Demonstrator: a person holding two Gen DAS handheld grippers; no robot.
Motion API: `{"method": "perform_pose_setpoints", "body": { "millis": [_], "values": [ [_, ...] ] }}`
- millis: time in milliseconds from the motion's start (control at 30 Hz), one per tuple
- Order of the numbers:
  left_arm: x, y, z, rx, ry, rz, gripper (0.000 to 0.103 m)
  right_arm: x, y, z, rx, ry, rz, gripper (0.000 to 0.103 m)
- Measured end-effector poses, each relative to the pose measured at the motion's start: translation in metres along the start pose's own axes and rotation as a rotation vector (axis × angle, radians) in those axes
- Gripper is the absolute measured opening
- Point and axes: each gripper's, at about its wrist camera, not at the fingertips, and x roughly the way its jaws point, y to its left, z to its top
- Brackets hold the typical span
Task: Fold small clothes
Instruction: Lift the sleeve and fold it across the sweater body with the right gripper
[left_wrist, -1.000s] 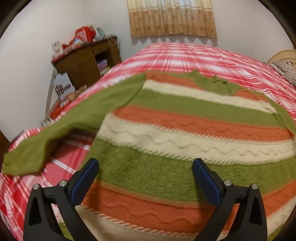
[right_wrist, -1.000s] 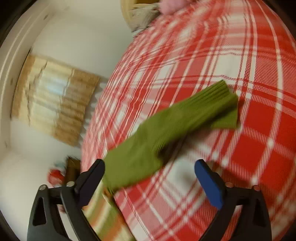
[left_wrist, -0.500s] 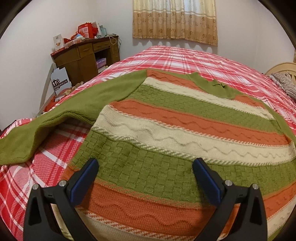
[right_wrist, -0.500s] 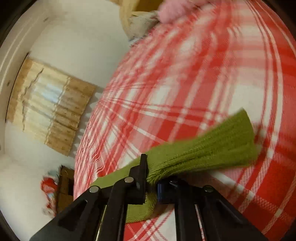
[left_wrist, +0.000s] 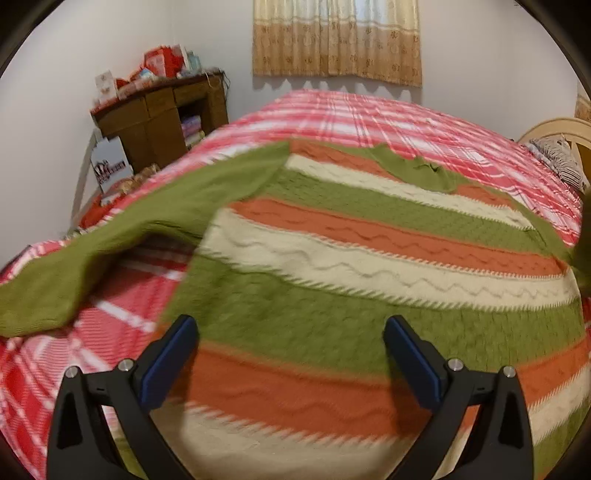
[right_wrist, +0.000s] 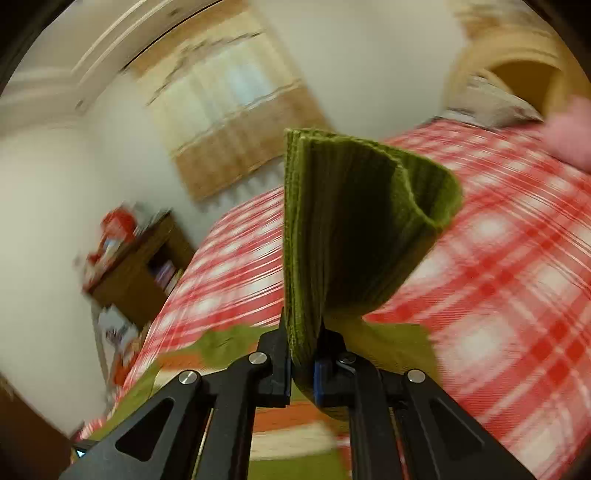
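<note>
A knitted sweater (left_wrist: 332, 266) with green, orange and cream stripes lies spread flat on the red plaid bed (left_wrist: 388, 110). Its left green sleeve (left_wrist: 110, 236) stretches out to the left. My left gripper (left_wrist: 290, 354) is open and empty, hovering over the sweater's lower hem. My right gripper (right_wrist: 301, 354) is shut on the cuff of the right green sleeve (right_wrist: 351, 229), which stands lifted above the bed. The sweater body shows blurred below it in the right wrist view (right_wrist: 221, 347).
A brown wooden cabinet (left_wrist: 159, 118) with boxes on top stands at the bed's far left corner. A curtained window (left_wrist: 336, 37) is on the far wall. A pillow (left_wrist: 557, 158) and headboard lie at the right.
My right gripper closed on the right sleeve cuff and has lifted it off the bed, swinging toward the sweater body. My left gripper stays open over the hem.
</note>
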Motion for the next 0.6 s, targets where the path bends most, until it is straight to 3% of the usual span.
{"method": "perform_pose_setpoints", "body": {
  "millis": [100, 267, 433, 600],
  "values": [
    [-0.025, 0.021, 0.000, -0.011, -0.074, 0.024, 0.103, 0.034, 0.051, -0.018, -0.067, 0.052, 0.060, 0.008],
    [-0.043, 0.059, 0.009, -0.060, -0.127, 0.058, 0.103, 0.080, 0.117, -0.056, -0.155, 0.133, 0.136, 0.007],
    [-0.042, 0.086, 0.012, -0.089, -0.143, 0.120, 0.103, 0.122, 0.160, -0.092, -0.226, 0.210, 0.179, 0.007],
    [-0.031, 0.098, 0.010, -0.105, -0.122, 0.119, 0.103, 0.165, 0.192, -0.131, -0.286, 0.306, 0.172, 0.007]
  ]
}}
